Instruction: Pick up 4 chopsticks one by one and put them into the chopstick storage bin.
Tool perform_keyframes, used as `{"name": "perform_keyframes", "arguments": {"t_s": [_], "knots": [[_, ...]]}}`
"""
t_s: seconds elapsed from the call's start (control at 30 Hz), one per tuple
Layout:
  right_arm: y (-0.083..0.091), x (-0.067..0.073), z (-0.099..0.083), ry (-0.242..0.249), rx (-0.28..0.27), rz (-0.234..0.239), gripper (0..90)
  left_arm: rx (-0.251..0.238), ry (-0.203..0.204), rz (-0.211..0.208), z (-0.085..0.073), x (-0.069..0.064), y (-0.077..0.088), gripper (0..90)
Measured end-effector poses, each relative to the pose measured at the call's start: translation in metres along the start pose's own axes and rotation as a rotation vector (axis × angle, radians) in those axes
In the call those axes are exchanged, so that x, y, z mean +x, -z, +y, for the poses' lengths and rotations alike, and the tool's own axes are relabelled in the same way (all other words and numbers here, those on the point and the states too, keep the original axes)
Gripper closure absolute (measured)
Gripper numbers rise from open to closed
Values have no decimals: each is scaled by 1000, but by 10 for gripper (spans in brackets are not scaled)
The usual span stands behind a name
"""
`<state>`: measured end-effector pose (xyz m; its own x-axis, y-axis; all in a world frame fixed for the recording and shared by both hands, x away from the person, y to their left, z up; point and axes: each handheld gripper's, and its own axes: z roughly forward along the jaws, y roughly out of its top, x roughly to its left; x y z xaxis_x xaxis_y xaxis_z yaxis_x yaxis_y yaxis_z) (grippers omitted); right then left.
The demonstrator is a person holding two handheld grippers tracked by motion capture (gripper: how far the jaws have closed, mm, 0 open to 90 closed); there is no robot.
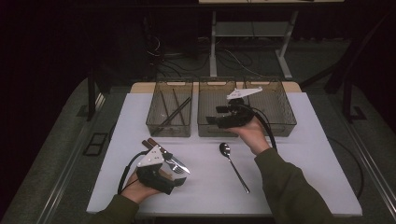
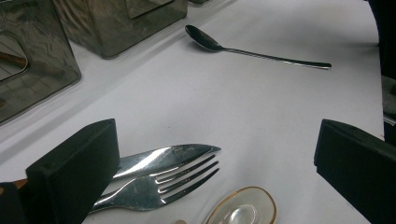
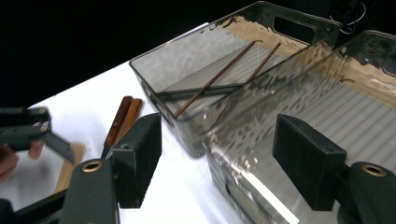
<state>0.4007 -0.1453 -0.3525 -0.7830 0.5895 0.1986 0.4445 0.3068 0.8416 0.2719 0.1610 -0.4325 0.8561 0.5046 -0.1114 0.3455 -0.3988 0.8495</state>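
Right gripper: fingers apart, nothing between them, over the middle smoky clear plastic bin.
Left gripper: fingers apart, empty, beside the steel fork and knife.
Shiny steel spoon: on the white tabletop.
Advice: close squarely across one handle before lifting.

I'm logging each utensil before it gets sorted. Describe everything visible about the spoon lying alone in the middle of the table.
The spoon is slim, of shiny dark-looking metal, with a small oval bowl and a long thin handle. It lies flat on the white table, apart from all else, its bowl end nearest the middle bin and its handle running toward the person's side. In the left gripper view it gleams, bowl facing up. No gripper touches it; the knife and fork lie well to its left.
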Motion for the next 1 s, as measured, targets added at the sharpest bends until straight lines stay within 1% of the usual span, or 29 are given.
{"name": "perform_keyframes", "arguments": {"t_s": [0.03, 0.07, 0.13, 0.33, 0.47, 0.6, 0.77, 1.0], "knots": [[4, -1, -3, 0, -6, 0, 327, -3, 4, 1, 0, 0, 0, 0], [7, -2, -6, 6, -8, 1, 327, 2, -2, 2, 0, 0, 0, 0], [14, -2, -12, -4, -4, 3, 326, 3, -3, 3, 0, 0, 0, 0], [28, -3, -30, -8, 2, 0, 325, 1, -1, 5, 0, 0, 0, 0], [33, -3, -40, -10, 4, 8, 325, 3, -3, 8, 0, 0, 0, 0], [38, -4, -51, -24, 6, 12, 325, 3, -2, 8, 0, 0, 0, 0], [43, -7, -63, -34, 25, 0, 319, 2, -1, 10, 0, 0, -1, 0], [49, -9, -77, -33, 44, -12, 317, -2, -3, 11, -1, -1, 0, 0]]}}
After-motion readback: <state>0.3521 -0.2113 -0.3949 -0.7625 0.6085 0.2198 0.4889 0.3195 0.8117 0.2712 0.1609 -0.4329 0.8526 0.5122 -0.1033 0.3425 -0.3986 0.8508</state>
